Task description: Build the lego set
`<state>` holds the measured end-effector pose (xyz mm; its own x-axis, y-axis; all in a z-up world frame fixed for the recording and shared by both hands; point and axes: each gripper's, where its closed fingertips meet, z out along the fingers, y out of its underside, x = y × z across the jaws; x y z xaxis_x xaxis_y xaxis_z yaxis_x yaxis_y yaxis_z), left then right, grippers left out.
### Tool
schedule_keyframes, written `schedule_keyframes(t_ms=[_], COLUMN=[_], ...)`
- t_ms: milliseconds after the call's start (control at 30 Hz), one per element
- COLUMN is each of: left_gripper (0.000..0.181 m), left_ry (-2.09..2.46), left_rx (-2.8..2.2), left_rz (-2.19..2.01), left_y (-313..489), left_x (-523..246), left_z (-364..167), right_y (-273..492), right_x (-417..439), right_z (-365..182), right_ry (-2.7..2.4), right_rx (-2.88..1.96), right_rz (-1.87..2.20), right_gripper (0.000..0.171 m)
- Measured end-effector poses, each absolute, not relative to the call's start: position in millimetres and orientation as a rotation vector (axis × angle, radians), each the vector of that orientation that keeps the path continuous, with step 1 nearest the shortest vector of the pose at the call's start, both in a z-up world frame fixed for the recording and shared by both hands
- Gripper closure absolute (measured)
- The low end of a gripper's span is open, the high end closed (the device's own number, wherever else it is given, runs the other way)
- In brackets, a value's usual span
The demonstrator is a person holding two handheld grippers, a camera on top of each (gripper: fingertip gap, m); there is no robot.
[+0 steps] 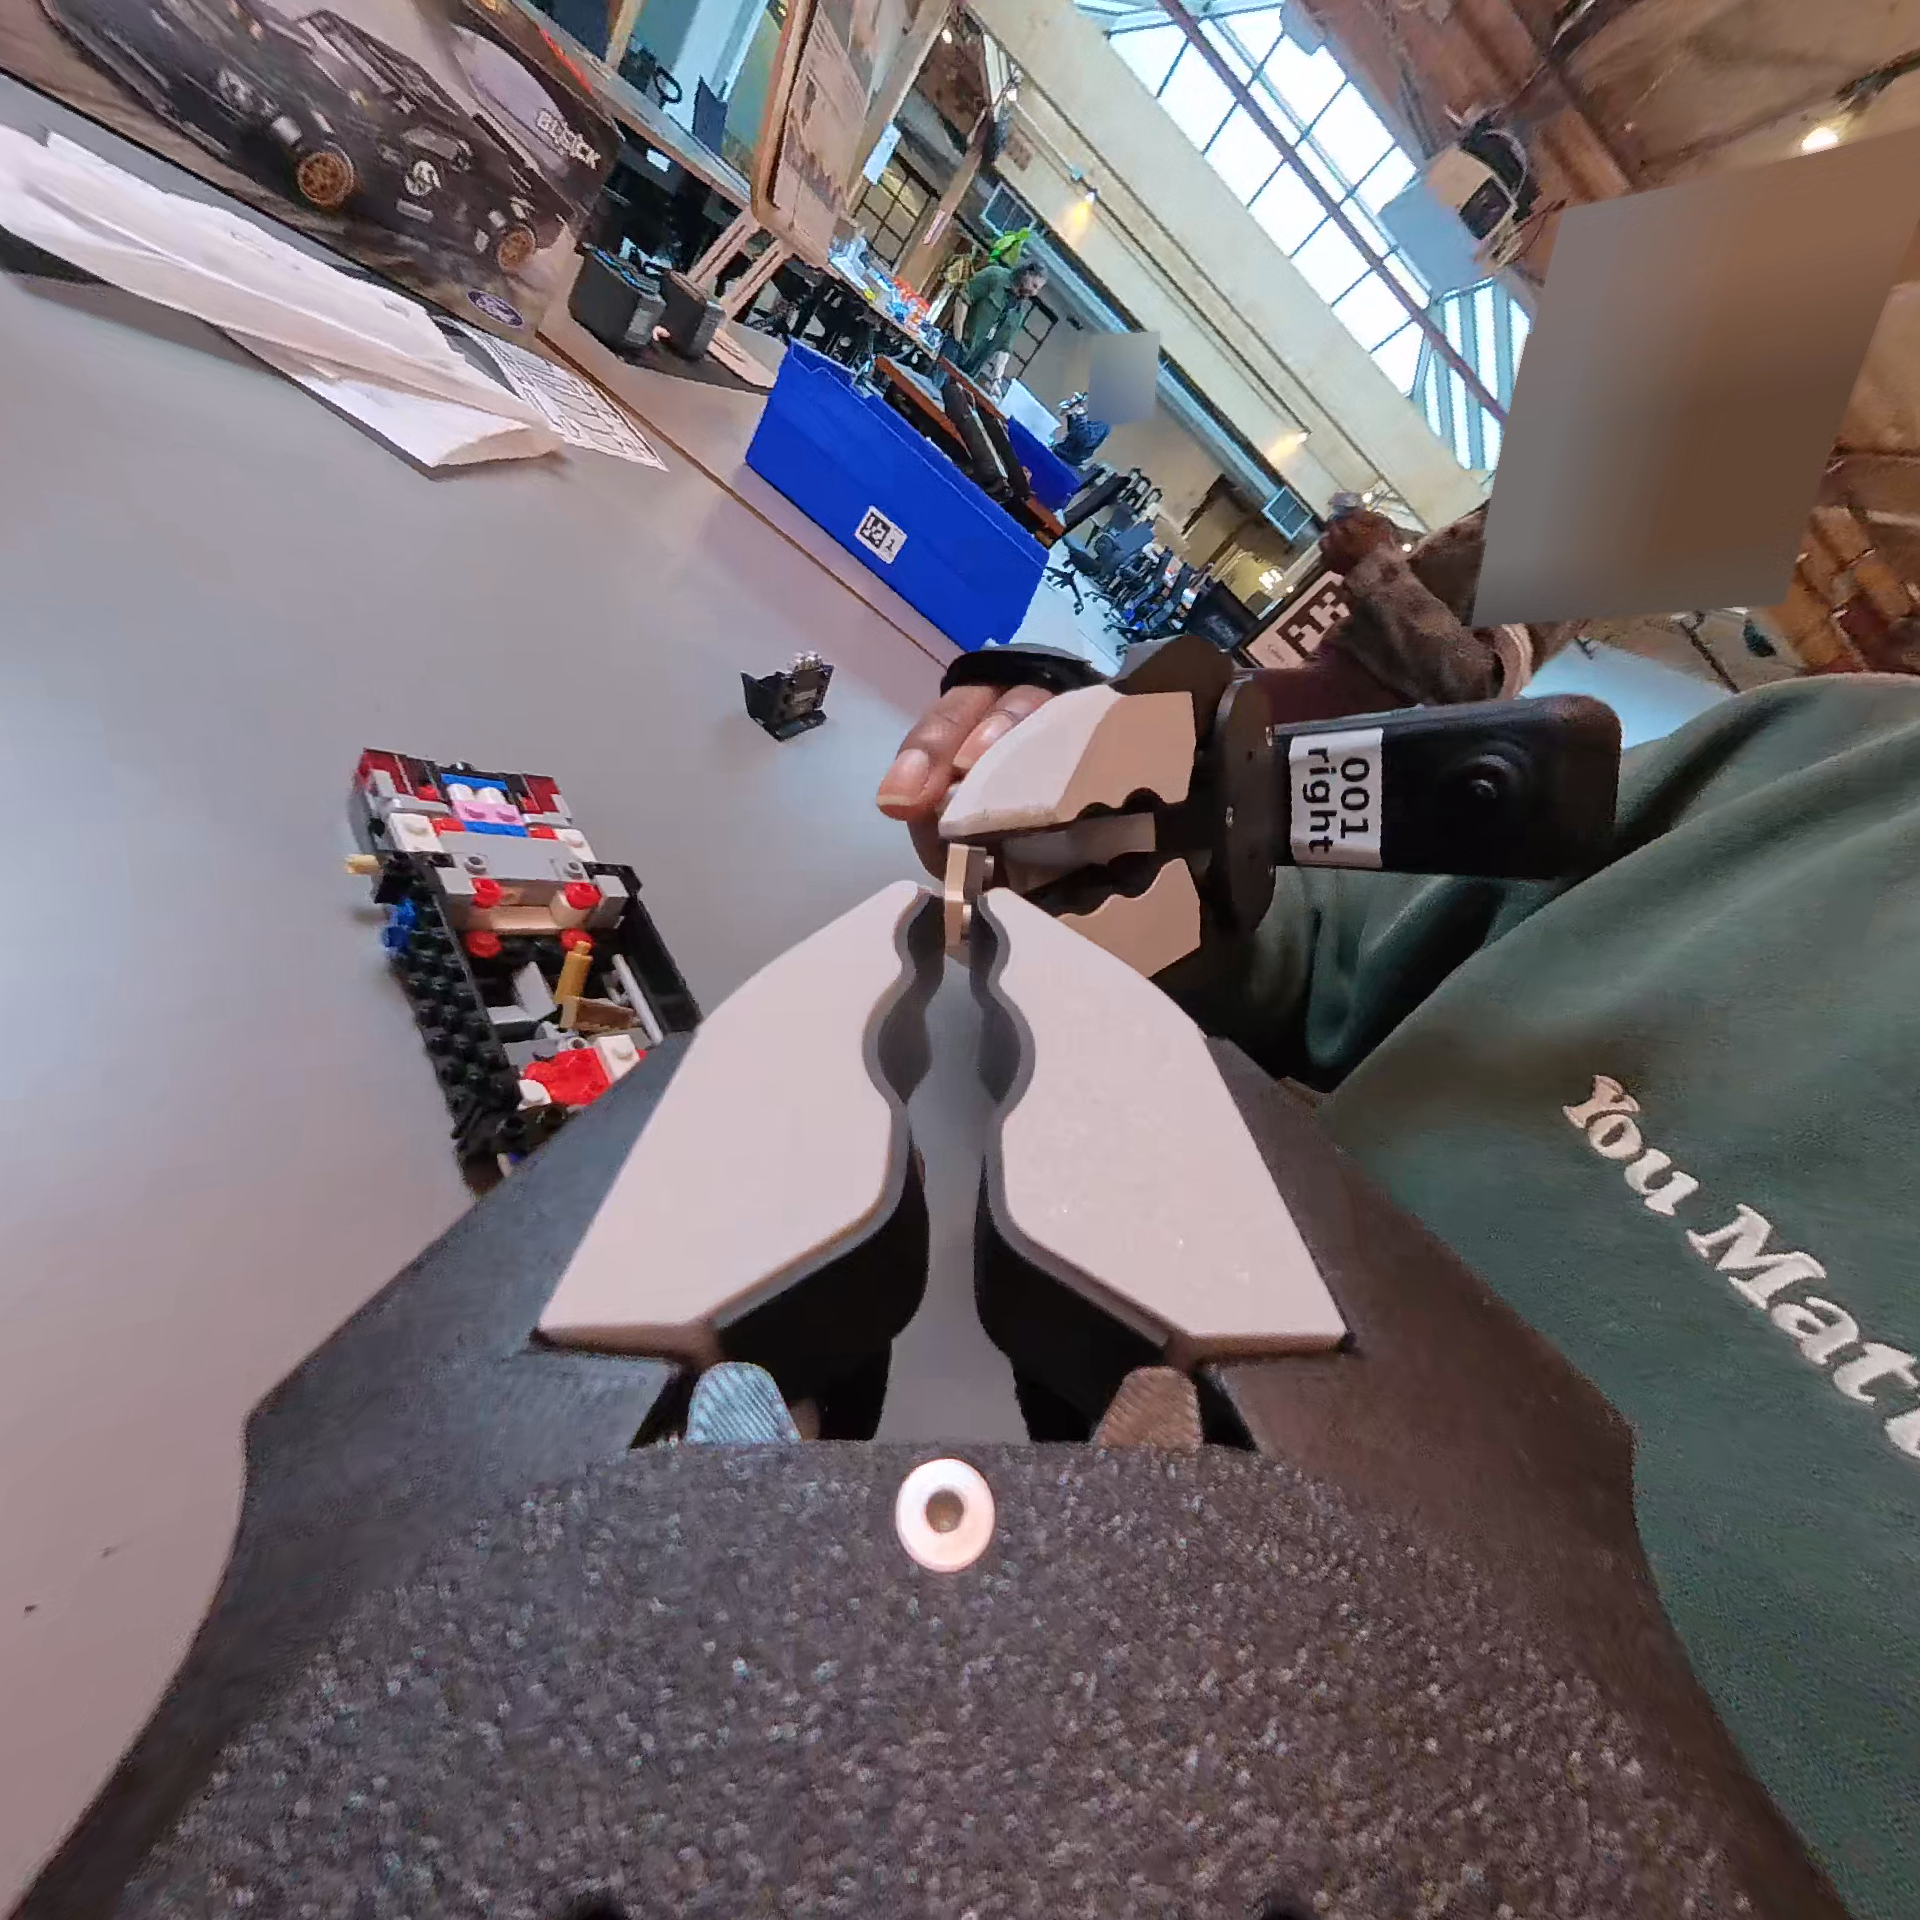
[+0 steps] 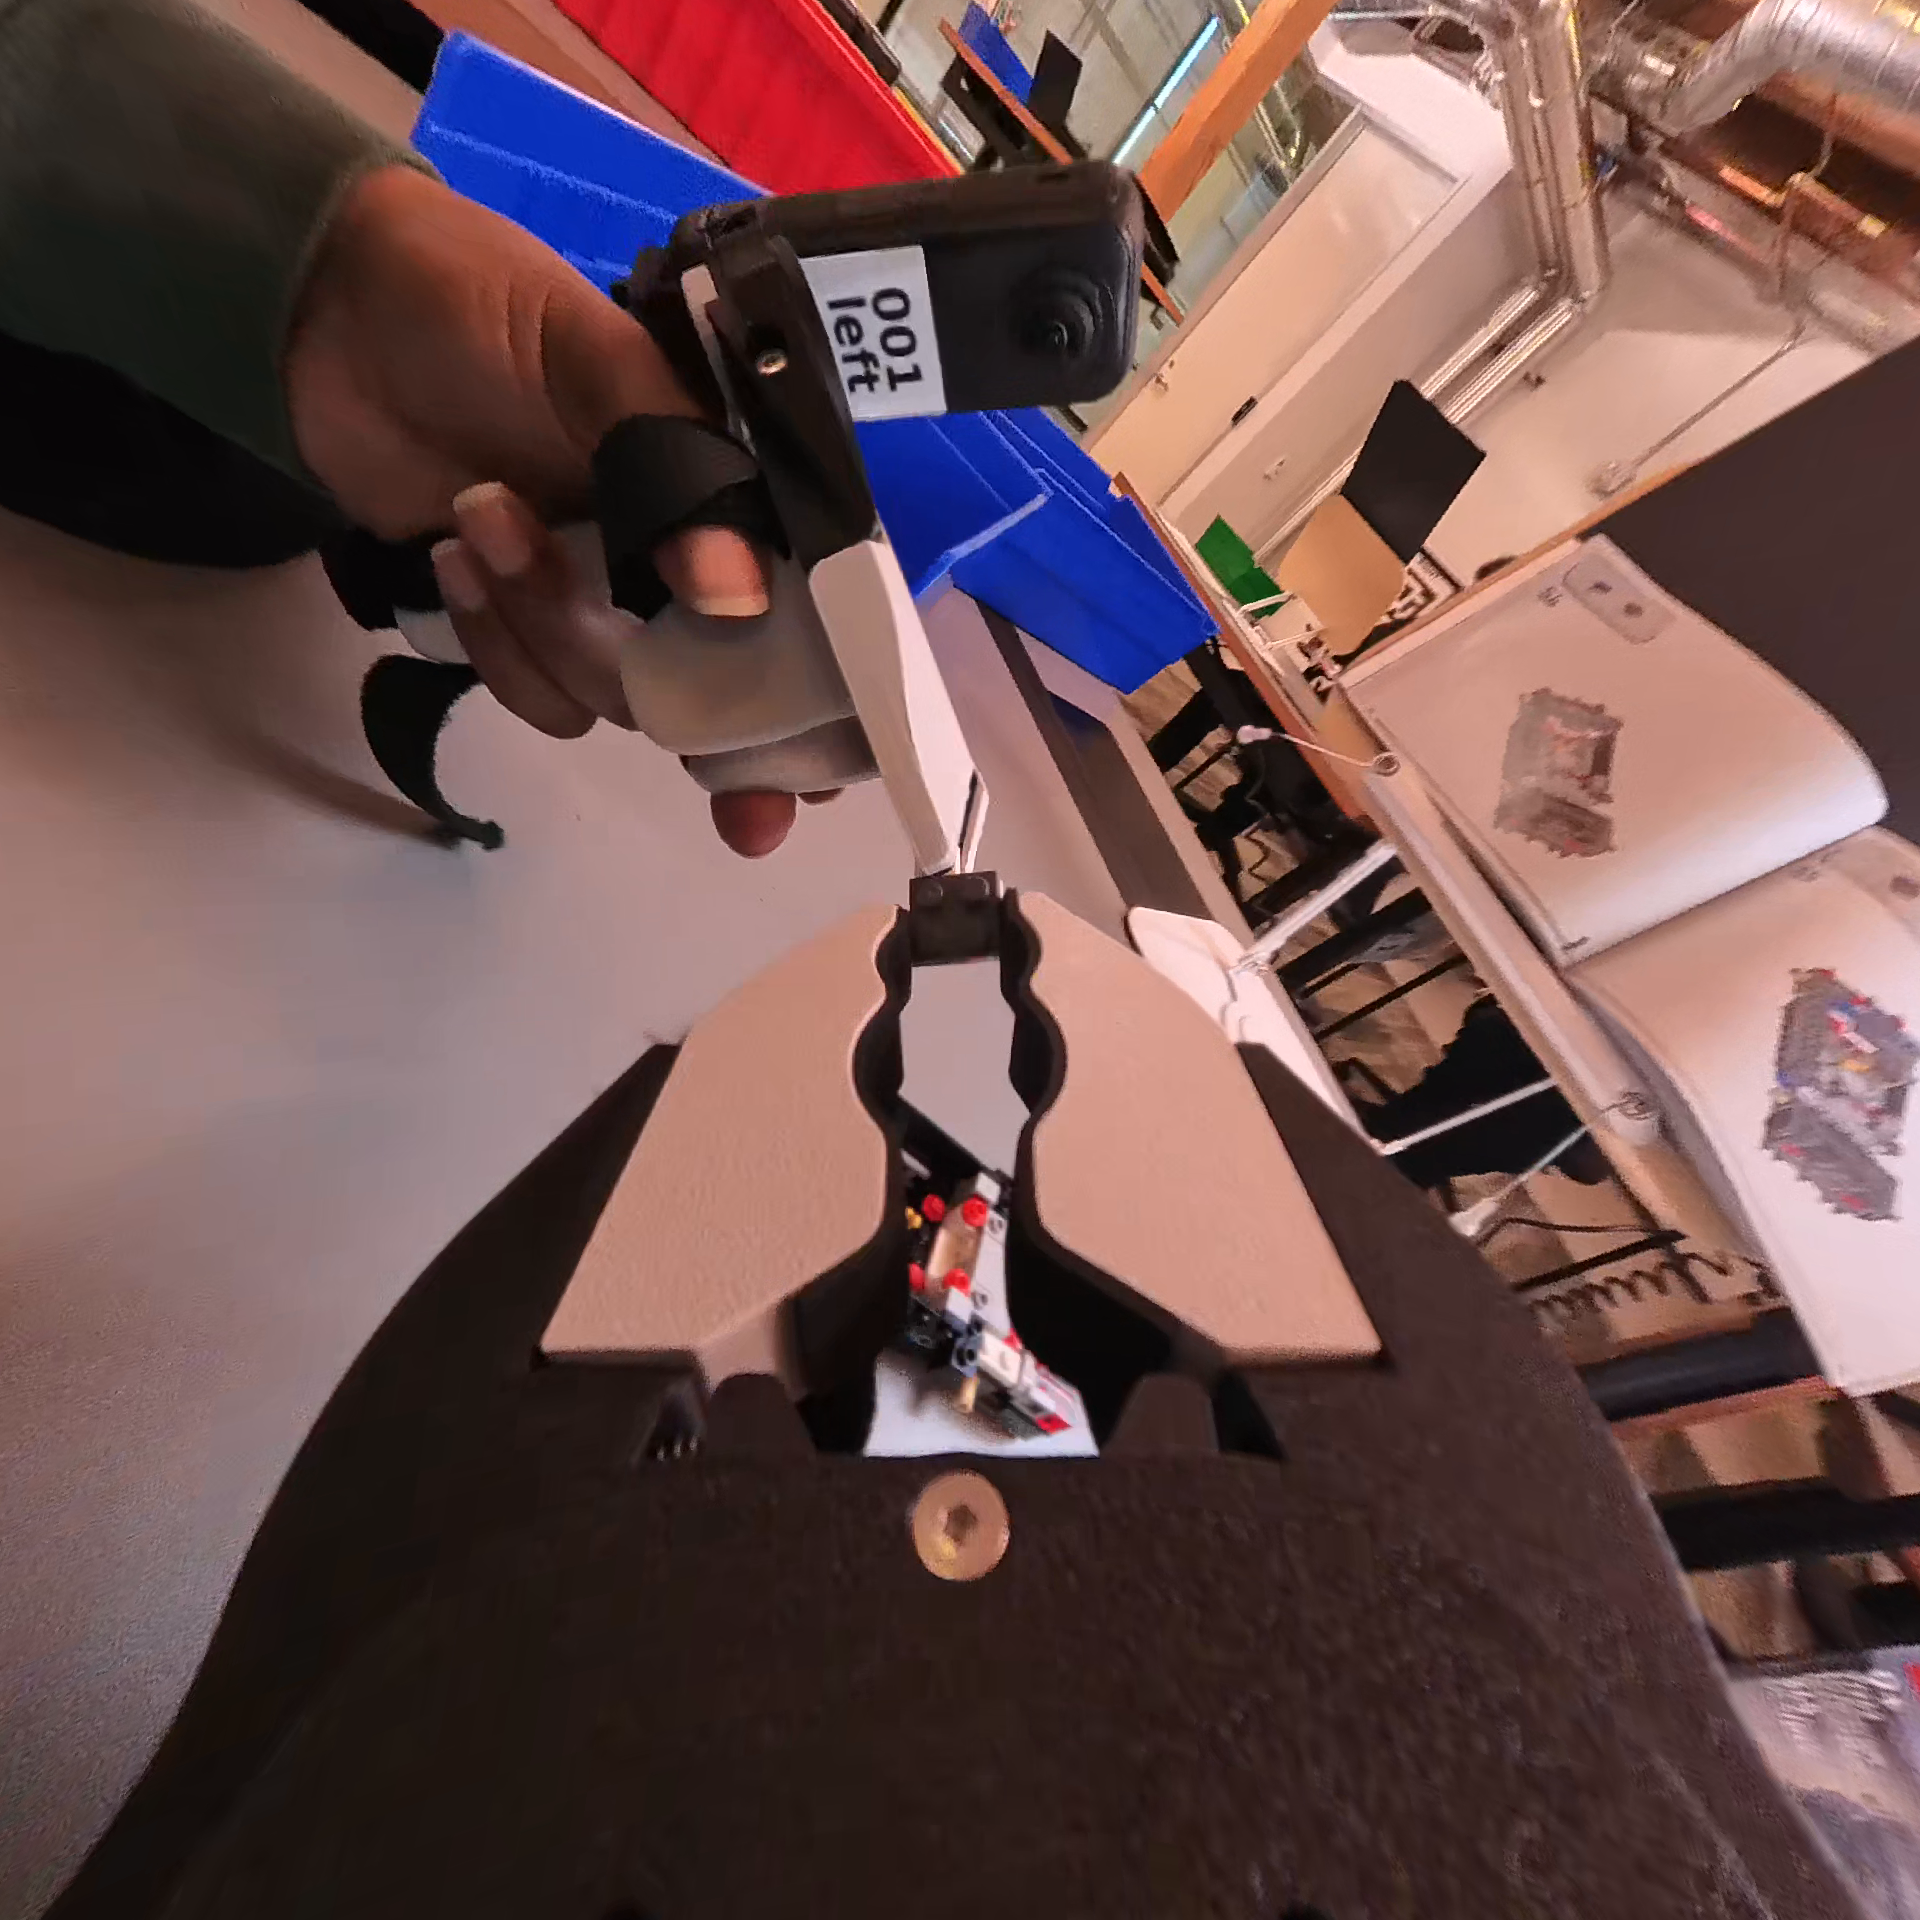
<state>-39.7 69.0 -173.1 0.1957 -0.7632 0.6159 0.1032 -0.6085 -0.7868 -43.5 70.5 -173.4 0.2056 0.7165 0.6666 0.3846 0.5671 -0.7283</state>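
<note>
I am pinching a small tan piece (image 1: pixel 964 896) in my left claw (image 1: pixel 951 914) and a black brick (image 2: pixel 951 923) in my right claw (image 2: pixel 951 930), joining them tip-to-tip; next comes aligned pressing, with the car build (image 1: pixel 509 940) on the desk (image 1: pixel 260 644) left of my left claw.

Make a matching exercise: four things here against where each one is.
Things:
1. tan piece
2. dark brick
3. half-built model
4. blue bin

Places:
A. lying on the grey table
B. pinched in the left gripper
C. at the table's far edge
D. pinched in the right gripper

Pairs: 1-B, 2-D, 3-A, 4-C
</note>
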Motion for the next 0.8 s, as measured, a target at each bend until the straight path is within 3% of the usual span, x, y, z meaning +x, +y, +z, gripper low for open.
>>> schedule_keyframes(t_ms=[467, 800], left_gripper=[0.175, 0.176], left_ry=[0.506, 0.632], left_rx=[-1.794, -1.695], left_rz=[-1.653, -1.617], left_y=[72, 59], left_x=[-32, -29], left_z=[-182, -166], right_y=[70, 59], right_x=[-36, -34], right_z=[-179, -169], right_ry=[-1.509, -1.403], right_rx=[-0.894, -1.118], right_rz=[0.070, 0.657], right_gripper=[0.155, 0.155])
